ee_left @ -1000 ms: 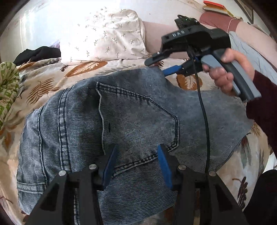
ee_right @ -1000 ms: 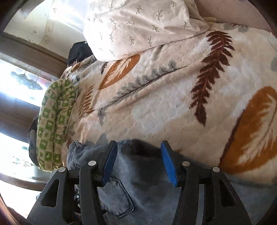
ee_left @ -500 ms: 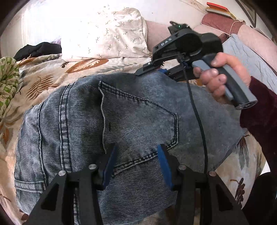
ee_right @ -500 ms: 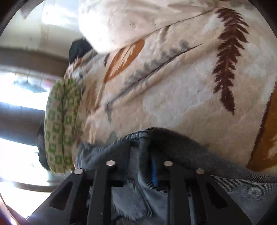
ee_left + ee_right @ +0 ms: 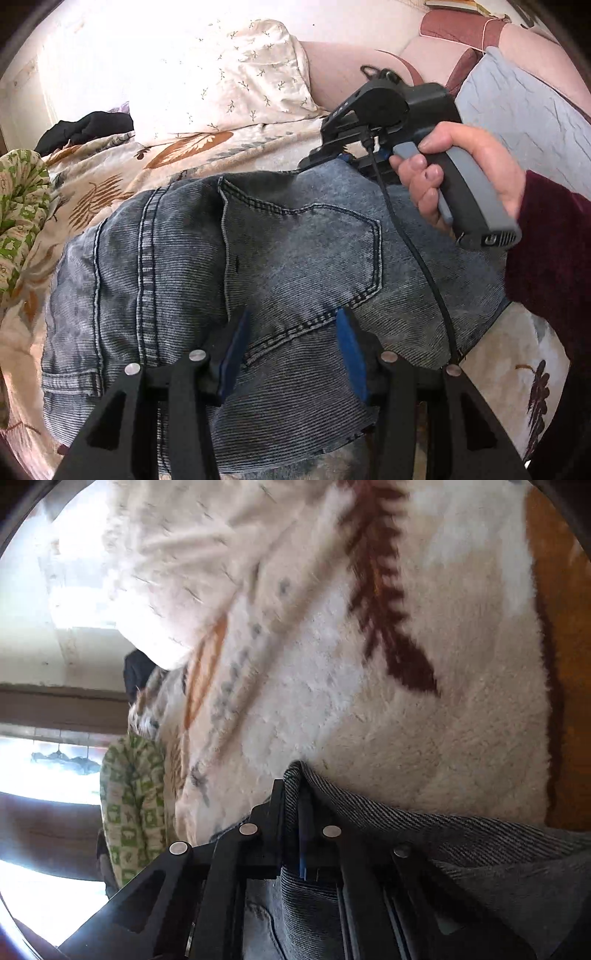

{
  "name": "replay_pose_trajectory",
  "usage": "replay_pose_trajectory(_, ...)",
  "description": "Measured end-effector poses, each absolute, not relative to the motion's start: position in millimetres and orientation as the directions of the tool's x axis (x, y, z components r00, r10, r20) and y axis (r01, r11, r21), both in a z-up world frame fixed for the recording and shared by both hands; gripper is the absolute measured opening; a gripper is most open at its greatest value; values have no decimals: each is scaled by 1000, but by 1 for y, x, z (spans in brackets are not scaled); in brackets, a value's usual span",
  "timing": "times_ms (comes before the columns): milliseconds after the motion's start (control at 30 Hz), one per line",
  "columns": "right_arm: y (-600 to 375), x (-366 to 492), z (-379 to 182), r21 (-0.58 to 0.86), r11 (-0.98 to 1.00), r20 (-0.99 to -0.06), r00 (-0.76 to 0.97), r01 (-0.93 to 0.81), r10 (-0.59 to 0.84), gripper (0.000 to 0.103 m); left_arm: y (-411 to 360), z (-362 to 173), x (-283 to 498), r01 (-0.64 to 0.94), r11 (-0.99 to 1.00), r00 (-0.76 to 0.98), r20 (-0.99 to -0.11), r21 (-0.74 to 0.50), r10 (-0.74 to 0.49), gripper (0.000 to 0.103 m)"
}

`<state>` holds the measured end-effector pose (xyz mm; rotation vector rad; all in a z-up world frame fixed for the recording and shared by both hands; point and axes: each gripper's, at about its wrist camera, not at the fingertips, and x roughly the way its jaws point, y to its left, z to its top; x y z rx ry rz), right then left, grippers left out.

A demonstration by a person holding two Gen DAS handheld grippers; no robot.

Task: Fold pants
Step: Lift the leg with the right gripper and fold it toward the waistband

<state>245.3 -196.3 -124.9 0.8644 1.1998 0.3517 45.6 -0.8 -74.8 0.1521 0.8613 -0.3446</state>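
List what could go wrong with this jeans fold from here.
1. The right gripper pinches only a thin fold at the jeans' edge; the heavy denim may slip out when lifted.
2. The left gripper is open over the back pocket, holding nothing, so that side may drag and bunch.
3. The cable lying across the jeans could snag.

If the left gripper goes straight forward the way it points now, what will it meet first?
Most likely the jeans: the left gripper points down at the back pocket, its open fingers just above the denim. How close they are is unclear.
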Motion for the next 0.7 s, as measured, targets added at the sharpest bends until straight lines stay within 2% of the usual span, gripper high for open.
replay_pose_trajectory(33,-196,242,-120,723,667,-676,384,179,629,10,-1,-74,44,356,934,605,-761,-4,-234,51)
replay_pose_trajectory(100,-204,236,-102,702,693,-679,450,167,580,16,1,-72,44,351,936,606,-759,-12,-237,51)
replay_pose_trajectory(267,-202,225,-52,613,788,-710,477,56,518,16,21,-46,45,299,951,672,-691,-77,-267,51)
replay_pose_trajectory(400,-180,211,-33,582,812,-721,436,-43,539,16,44,-27,50,210,977,765,-617,-37,-187,53)
replay_pose_trajectory(533,-155,203,-50,551,833,-760,384,-51,525,16,65,-45,74,115,991,705,-698,-66,-129,53)
replay_pose_trajectory(600,-146,206,-69,522,853,-795,359,-6,489,16,67,-59,83,90,995,662,-744,-41,-91,53)
replay_pose_trajectory(700,-150,213,-90,487,872,-822,365,53,437,12,65,-73,90,99,995,637,-769,5,-59,53)
